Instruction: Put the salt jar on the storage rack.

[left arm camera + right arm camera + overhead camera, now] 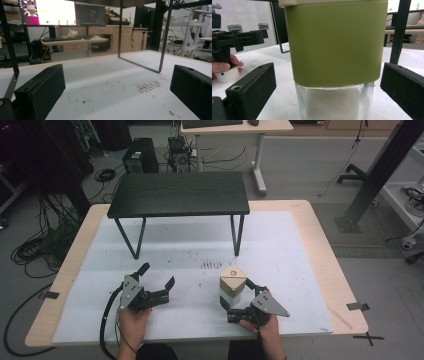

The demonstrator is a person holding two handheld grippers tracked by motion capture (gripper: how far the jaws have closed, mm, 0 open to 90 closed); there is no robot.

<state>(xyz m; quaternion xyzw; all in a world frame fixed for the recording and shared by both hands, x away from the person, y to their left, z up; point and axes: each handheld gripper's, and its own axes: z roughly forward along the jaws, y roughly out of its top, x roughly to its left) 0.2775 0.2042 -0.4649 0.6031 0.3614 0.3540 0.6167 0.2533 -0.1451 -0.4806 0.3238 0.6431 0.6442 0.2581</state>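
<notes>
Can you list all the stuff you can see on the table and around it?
jar: one, clear glass with a green band and a tan lid, white grains inside, on the table between the right hand-held gripper's open jaws
small table: one, black, standing at the far side of the white mat
white mat: one, covering most of the wooden tabletop
desk: one, light wood, behind the table, with a keyboard
cables: many, black, on the floor at left
left hand-held gripper: one, black, open, holding nothing
right hand-held gripper: one, black, open around the jar
</notes>
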